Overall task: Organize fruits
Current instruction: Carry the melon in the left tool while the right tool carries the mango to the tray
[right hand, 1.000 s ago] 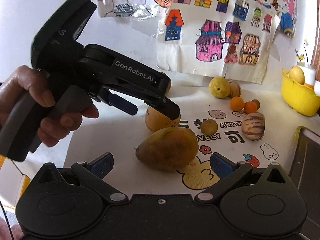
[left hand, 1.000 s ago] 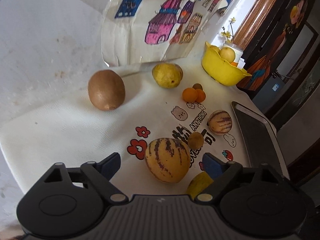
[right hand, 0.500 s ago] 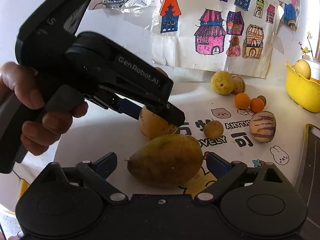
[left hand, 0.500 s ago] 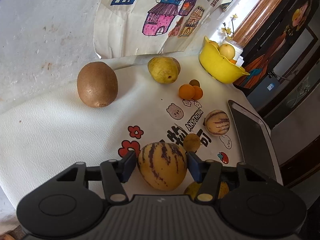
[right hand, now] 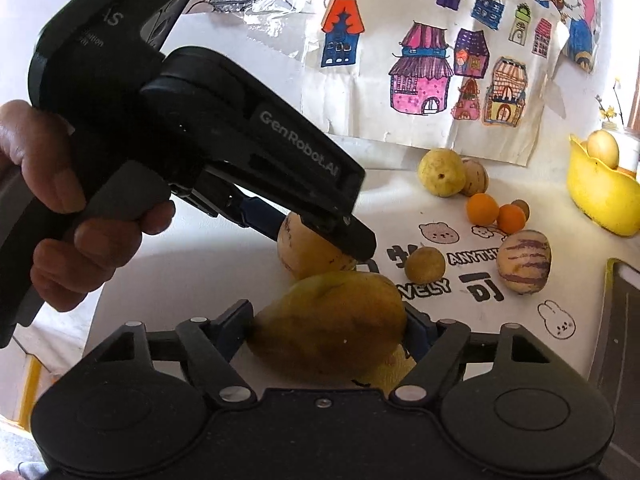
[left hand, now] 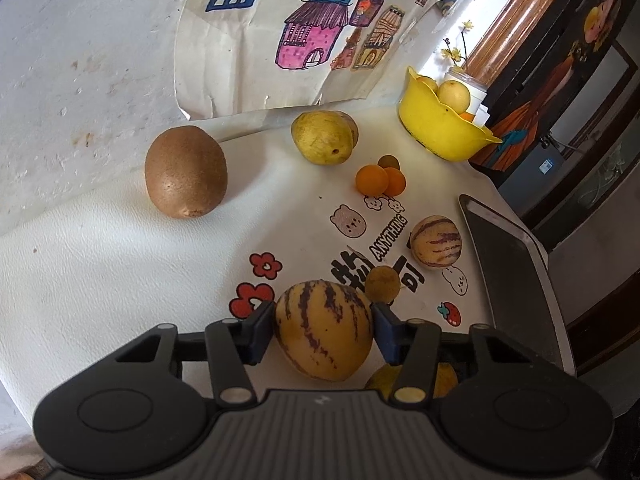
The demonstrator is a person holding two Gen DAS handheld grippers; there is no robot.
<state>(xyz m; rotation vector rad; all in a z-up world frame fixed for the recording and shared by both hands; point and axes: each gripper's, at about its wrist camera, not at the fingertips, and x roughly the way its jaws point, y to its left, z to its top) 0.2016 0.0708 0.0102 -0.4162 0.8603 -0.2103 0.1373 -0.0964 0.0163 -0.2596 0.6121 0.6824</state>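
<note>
My left gripper (left hand: 324, 330) is shut on a yellow purple-striped melon (left hand: 324, 328) low on the white mat (left hand: 120, 280). In the right wrist view that melon (right hand: 308, 250) shows under the left gripper's black body (right hand: 200, 140). My right gripper (right hand: 328, 332) is shut on a yellow-brown mango (right hand: 328, 320); its tip shows in the left wrist view (left hand: 384, 380). A kiwi (left hand: 186, 172), a yellow pear (left hand: 324, 136), two small oranges (left hand: 380, 180), a second striped melon (left hand: 436, 242) and a small brown fruit (left hand: 382, 284) lie on the mat.
A yellow bowl (left hand: 440, 132) with fruit stands at the far right by a white jar. A dark tray (left hand: 508, 272) lies along the mat's right side. Drawings of houses (left hand: 312, 32) hang on the white wall behind.
Both grippers went from open to shut: the left closed on the striped melon, the right moved in and closed on the mango.
</note>
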